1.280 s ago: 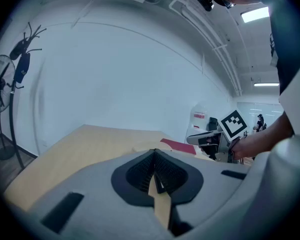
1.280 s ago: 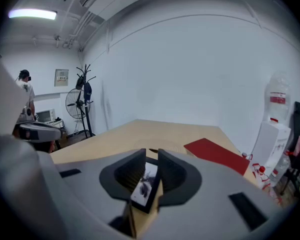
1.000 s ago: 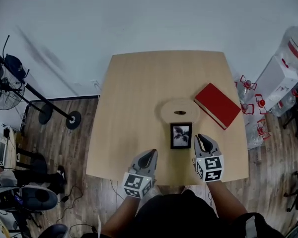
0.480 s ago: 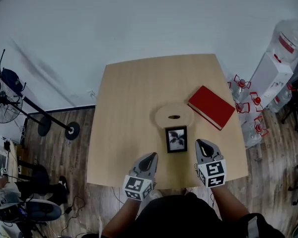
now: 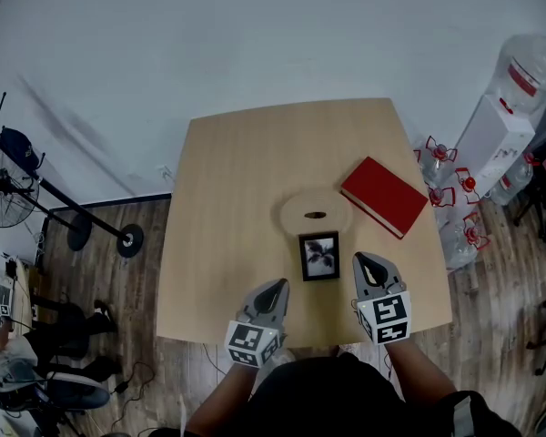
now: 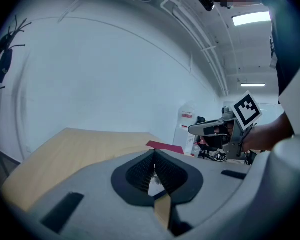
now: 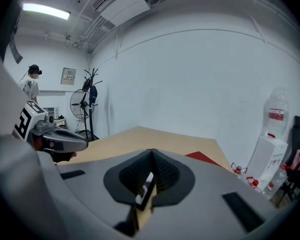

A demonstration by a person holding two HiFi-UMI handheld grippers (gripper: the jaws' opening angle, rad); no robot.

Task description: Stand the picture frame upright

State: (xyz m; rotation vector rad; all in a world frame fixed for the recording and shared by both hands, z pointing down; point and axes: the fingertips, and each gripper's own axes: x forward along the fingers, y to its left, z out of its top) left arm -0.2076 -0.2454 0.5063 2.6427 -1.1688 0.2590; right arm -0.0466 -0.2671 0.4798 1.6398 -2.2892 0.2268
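**Head view: picture frame sits between two closed claws at the near edge of the table**

Head view shows the picture frame (image 5: 319, 256) on the near half of the table (image 5: 246, 171), a little right of centre. It is a small rectangle with a thin black border, a white mat and a dark leaf-like print. From this steep angle I cannot tell whether it lies flat or leans on a stand.

The right claw (image 5: 365, 259) is just right of the frame's near right corner and clear of it, pointing away from the person. The left claw (image 5: 278, 285) is nearer the person and to the frame's left, further from it than the right one. Each gripper view shows its dark ribbed pads meeting at the tips, so both claws are closed with nothing gripped. Only a sliver of the frame shows through the slit below the pads, well beyond them.

Both claws have smooth grey shells and carry white cubes with black square markers.

Just beyond the frame lies a round disc (image 5: 296, 215) of pale wood with a small dark slot in its middle. Its near rim meets the frame's far edge in this view. A flat red book (image 5: 383, 197) lies at an angle to the far right of the frame. The table top is light wood grain with rounded corners, standing on a darker plank floor (image 5: 118, 280).
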